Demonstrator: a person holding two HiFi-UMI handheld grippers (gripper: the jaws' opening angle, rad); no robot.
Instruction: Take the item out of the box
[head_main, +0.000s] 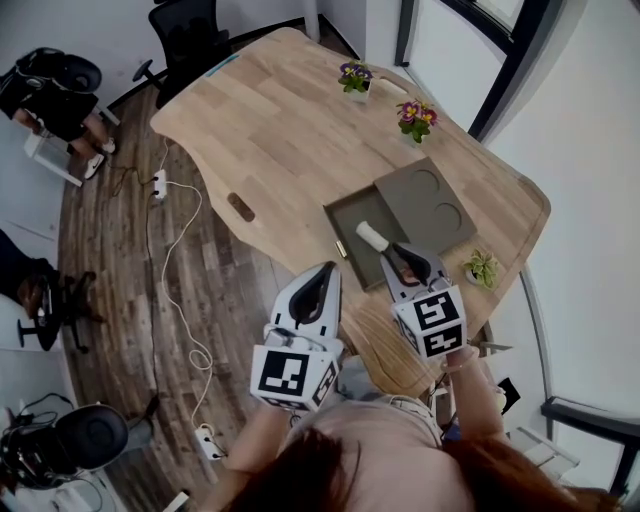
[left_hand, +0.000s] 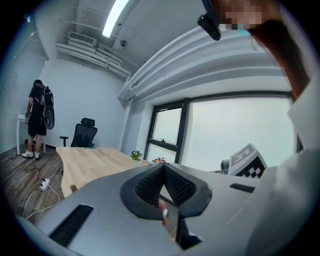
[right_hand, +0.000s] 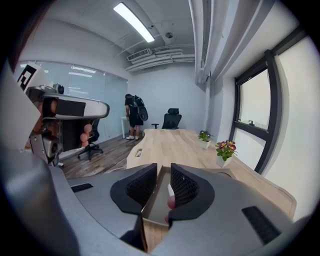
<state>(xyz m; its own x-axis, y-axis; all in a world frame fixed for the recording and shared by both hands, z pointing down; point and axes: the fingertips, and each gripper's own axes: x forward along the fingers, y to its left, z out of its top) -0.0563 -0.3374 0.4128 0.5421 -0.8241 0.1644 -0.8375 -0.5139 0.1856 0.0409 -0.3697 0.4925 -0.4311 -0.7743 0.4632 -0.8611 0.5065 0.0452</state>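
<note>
An open grey-brown box lies on the wooden table, with its lid set beside it. Inside lies a small white item with a pink end. My right gripper hovers over the box's near end, just behind the item. In the right gripper view its jaws stand apart; the box floor shows between them and the item lies by the right pad. My left gripper hangs off the table's near edge, left of the box. Its jaws meet at the tips, holding nothing.
Two flower pots stand along the table's far side and a small green plant at the near right edge. Office chairs and a white cable with a power strip are on the floor at left. A person stands far off.
</note>
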